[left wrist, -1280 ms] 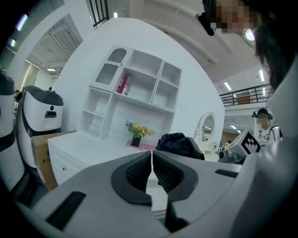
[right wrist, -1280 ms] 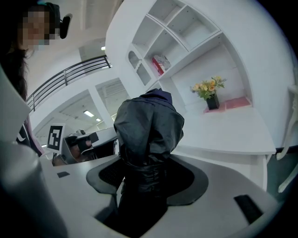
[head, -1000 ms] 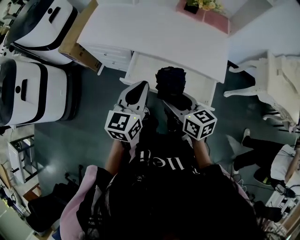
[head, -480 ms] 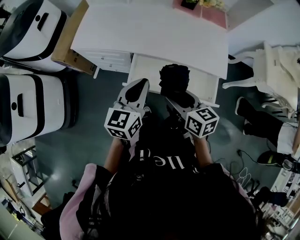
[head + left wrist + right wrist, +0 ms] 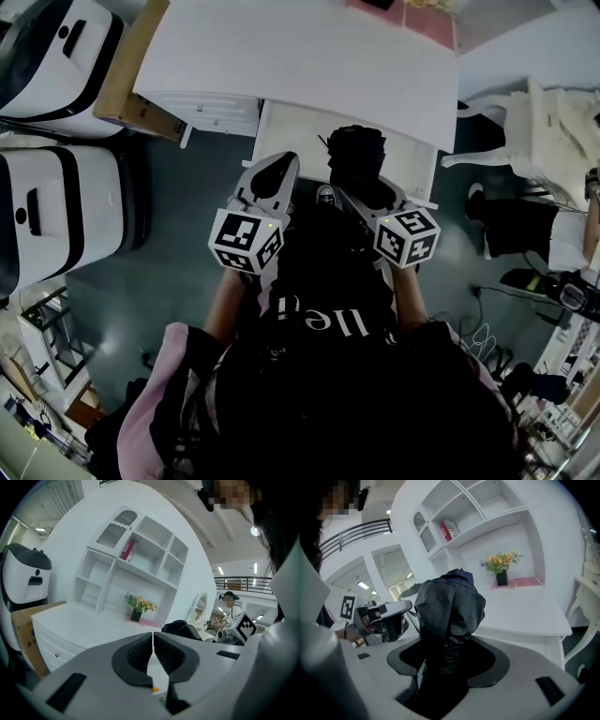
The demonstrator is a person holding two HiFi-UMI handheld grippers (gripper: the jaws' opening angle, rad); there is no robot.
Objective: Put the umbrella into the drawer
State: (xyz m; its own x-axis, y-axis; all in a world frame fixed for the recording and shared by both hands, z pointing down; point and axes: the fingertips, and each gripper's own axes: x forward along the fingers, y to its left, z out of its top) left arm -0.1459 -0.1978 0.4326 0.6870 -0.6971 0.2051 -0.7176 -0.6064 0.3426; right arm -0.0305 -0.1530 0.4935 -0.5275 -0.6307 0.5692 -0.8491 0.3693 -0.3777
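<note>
**You are holding the umbrella over the open drawer**

Your right gripper (image 5: pixel 364 195) is pinching the folded black umbrella (image 5: pixel 355 161) near its lower end. In the right gripper view its two jaws are pressing on the dark cloth from both sides, and the bunched top of the umbrella (image 5: pixel 449 603) is sticking up past them.

Your left gripper (image 5: pixel 275 172) is holding nothing. Its jaws are pressed together with only a thin line between them, and it is waiting just beside the right one.

The drawer (image 5: pixel 295 131) is pulled out from under the white desk (image 5: pixel 300 56), and the umbrella is sitting in front of its open white inside. I cannot tell if the umbrella is touching the drawer floor yet.

So I think you are doing the putting-in step now, and it is close to done. Next, I think you need to lower the umbrella until it is lying flat inside, then let the right jaws spread apart. Keep it clear of the drawer's front edge and of the desk top above, so the drawer can close over it.
</note>
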